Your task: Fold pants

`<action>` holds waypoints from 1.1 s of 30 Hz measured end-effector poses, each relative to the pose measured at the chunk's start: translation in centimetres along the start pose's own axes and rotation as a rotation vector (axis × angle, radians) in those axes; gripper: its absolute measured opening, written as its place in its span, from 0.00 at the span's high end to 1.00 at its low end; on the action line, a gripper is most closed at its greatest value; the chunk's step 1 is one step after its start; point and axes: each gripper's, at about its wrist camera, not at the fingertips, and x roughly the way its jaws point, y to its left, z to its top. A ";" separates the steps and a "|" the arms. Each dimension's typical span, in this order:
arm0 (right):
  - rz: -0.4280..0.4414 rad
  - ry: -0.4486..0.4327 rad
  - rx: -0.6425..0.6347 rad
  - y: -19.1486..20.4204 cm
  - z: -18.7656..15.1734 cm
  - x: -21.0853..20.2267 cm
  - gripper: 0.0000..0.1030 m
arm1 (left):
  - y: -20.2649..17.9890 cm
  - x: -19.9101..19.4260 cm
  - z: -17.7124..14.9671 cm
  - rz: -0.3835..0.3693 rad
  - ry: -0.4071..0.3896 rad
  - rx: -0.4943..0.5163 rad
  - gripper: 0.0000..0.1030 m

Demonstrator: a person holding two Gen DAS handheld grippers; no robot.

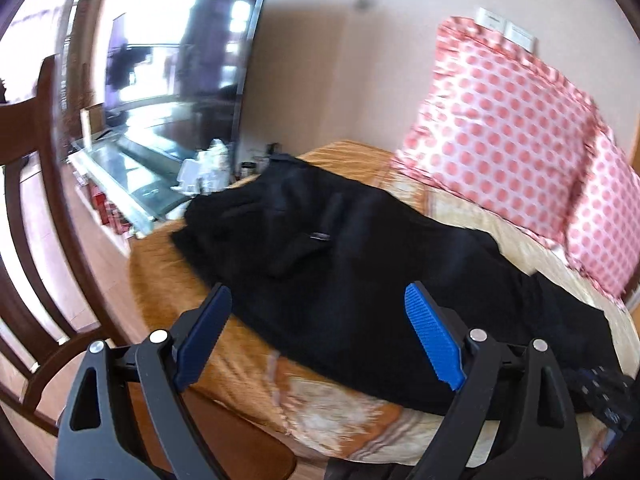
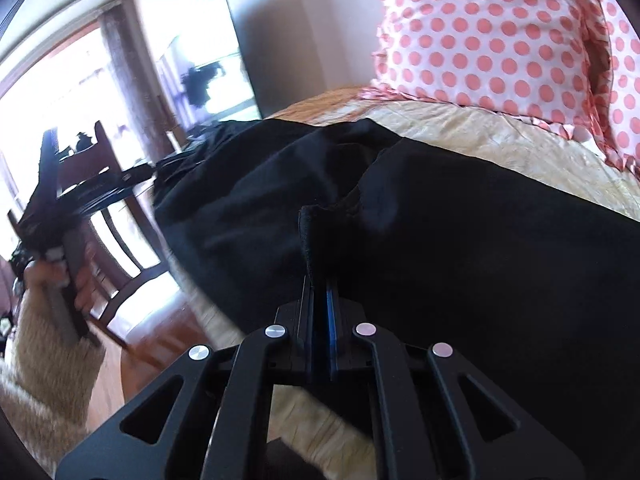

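Keep your right gripper (image 2: 320, 280) pinched tight on the pants (image 2: 440, 240) edge and carry it over low, so the fold lands flat, I judge. Your left gripper (image 1: 320, 336) hangs wide open, holding nothing, just short of the pants' near edge. They lie spread across the bed (image 1: 256, 364); pillows (image 1: 504, 128) beyond.

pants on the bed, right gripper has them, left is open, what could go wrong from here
1. The right gripper is shut on only a thin edge of the black pants, so the hem could slip out when pulled.
2. The left gripper is open and holds nothing, so a one-sided pull may bunch the fabric.
3. The pants lie near the bed edge and could slide off.
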 end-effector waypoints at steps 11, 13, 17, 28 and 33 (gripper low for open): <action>0.045 -0.046 -0.104 2.6 0.6 -1.4 0.60 | 4.0 0.3 0.4 0.057 0.026 -0.097 0.14; -0.003 -0.083 -0.102 2.4 1.3 -1.0 0.60 | 4.8 0.5 0.5 0.039 0.041 -0.129 0.14; -0.077 0.012 -0.093 2.0 1.5 2.2 0.60 | 6.0 1.1 1.0 0.009 0.066 -0.194 0.14; -0.003 0.037 -0.013 0.9 0.7 2.7 0.55 | 9.9 5.1 2.7 -0.123 0.142 -0.424 0.17; 0.004 0.031 -0.007 0.8 0.8 2.7 0.55 | 10.1 6.3 2.7 -0.149 0.179 -0.455 0.17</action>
